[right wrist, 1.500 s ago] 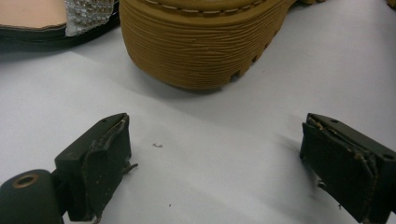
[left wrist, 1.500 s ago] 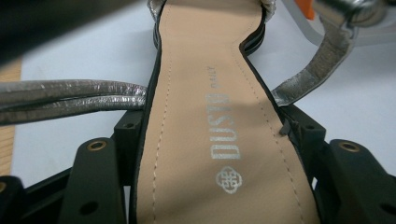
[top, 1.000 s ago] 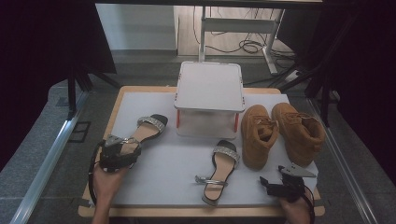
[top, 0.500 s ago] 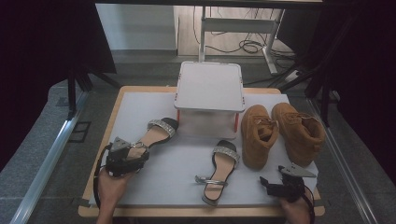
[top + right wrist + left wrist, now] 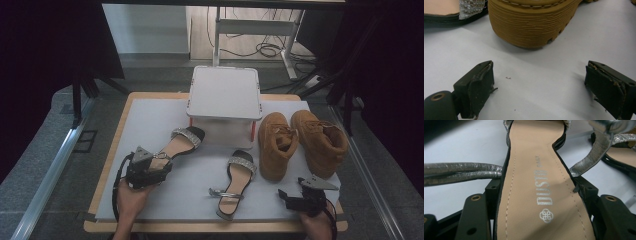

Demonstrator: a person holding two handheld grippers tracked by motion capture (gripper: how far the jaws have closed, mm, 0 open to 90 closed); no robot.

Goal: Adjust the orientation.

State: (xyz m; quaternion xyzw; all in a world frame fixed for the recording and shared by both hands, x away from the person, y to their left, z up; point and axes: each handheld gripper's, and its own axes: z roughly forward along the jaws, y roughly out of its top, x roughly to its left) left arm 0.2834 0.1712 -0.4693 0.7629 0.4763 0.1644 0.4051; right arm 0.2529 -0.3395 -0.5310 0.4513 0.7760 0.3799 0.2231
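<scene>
My left gripper [image 5: 157, 167] is shut on the heel end of a tan-soled sandal [image 5: 177, 146] with a silver toe strap. That sandal points up and right toward the white box. In the left gripper view the black jaws clamp both edges of the sandal's insole [image 5: 541, 195], and its silver ankle straps [image 5: 461, 171] trail left. A second matching sandal [image 5: 234, 185] lies flat at the middle front of the white mat. My right gripper [image 5: 284, 196] rests near the front right corner, jaws wide open with bare mat between them; a tan boot's sole [image 5: 531, 25] is just ahead.
A white box with a lid [image 5: 225, 102] stands at the back middle of the mat [image 5: 145, 120]. Two tan boots [image 5: 302, 142] stand side by side to its right. The second sandal's strap [image 5: 621, 137] shows at the right in the left gripper view.
My left gripper has carried the held sandal rightward across the mat, closer to the white box. The right gripper and the other shoes have stayed put.
</scene>
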